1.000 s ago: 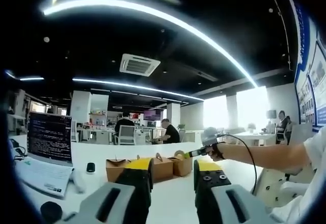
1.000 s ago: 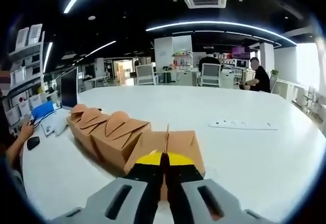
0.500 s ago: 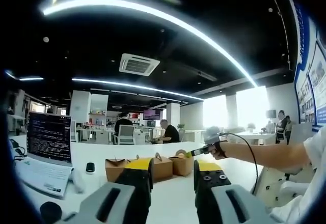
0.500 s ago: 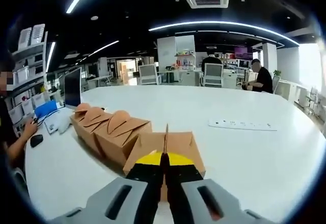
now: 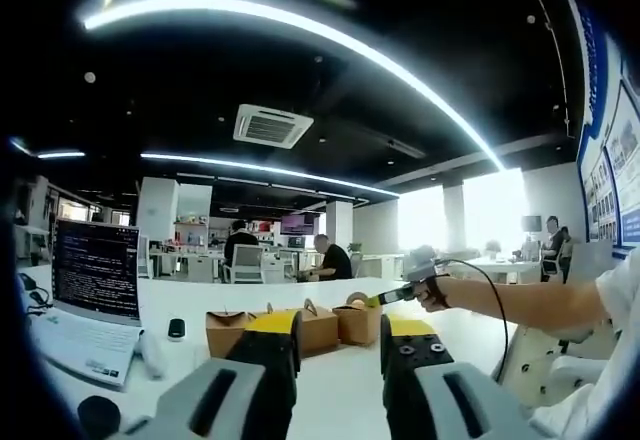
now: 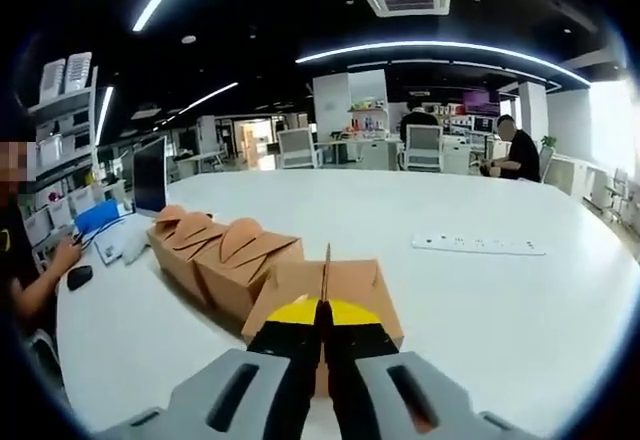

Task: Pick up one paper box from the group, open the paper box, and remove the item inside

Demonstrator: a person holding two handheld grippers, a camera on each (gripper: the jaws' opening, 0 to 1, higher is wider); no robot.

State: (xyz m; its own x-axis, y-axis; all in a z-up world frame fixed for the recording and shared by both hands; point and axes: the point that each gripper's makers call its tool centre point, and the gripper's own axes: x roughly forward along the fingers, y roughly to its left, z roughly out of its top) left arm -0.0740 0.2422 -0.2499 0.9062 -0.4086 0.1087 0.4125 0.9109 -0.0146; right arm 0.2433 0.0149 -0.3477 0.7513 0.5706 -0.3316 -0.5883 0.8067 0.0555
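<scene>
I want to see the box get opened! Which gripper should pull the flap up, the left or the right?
Probably the left gripper: its jaws stand open and hold nothing. The right gripper is shut on the handle of the nearest paper box, so it can hold that box steady.

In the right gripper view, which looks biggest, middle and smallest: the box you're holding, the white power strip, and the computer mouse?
1. The paper box in the right gripper looks biggest, partly because it is closest to the camera.
2. The white power strip.
3. The computer mouse, smallest.
</scene>
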